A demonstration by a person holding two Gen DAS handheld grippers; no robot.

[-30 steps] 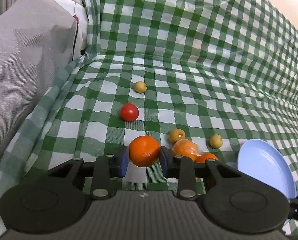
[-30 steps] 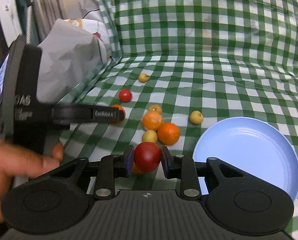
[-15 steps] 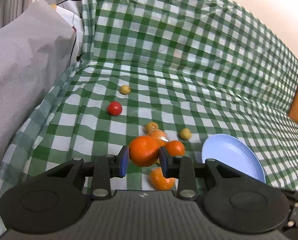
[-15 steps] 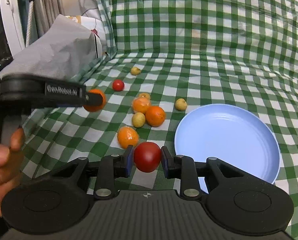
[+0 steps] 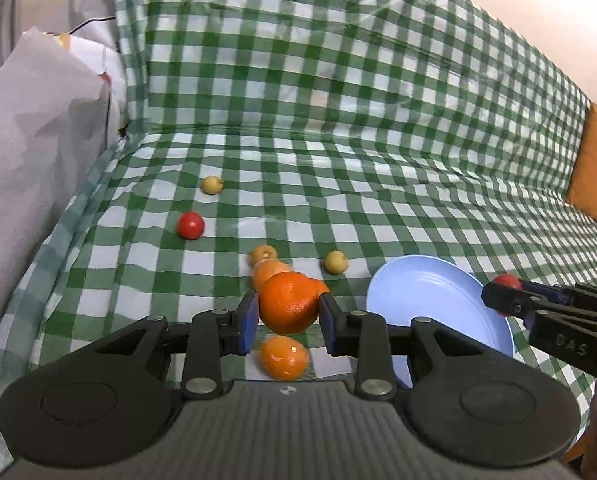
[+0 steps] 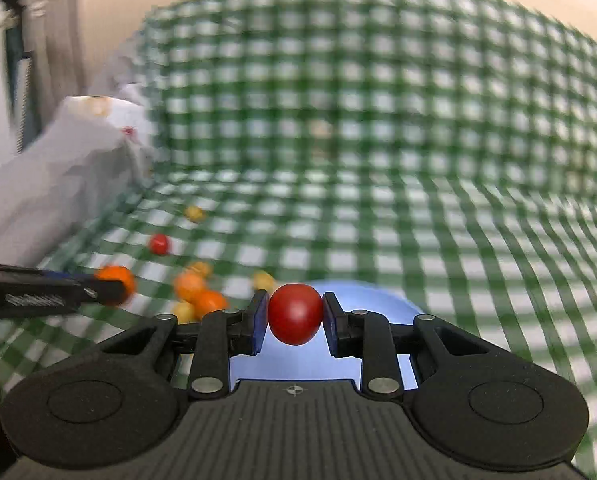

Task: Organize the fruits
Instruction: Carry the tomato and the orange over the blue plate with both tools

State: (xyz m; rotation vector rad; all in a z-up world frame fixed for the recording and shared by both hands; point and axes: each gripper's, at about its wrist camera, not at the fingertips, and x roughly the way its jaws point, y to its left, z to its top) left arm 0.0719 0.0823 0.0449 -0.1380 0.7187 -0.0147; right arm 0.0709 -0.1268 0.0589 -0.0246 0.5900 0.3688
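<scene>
Round red tomato (image 6: 295,313), pinched by right gripper (image 6: 294,316), should lower gently onto pale-blue plastic plate (image 5: 426,288) at centre-right; left gripper (image 5: 288,309) pinches glossy orange tangerine (image 5: 289,307).

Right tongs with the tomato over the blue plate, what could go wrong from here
1. The right tongs hold the round tomato over the blue plate; released from here, it may roll off the shallow rim.
2. The left tongs carry an orange beside the same plate, so the two tools could collide.
3. The right view is motion-blurred, so a fast swing could loosen the tomato.
</scene>
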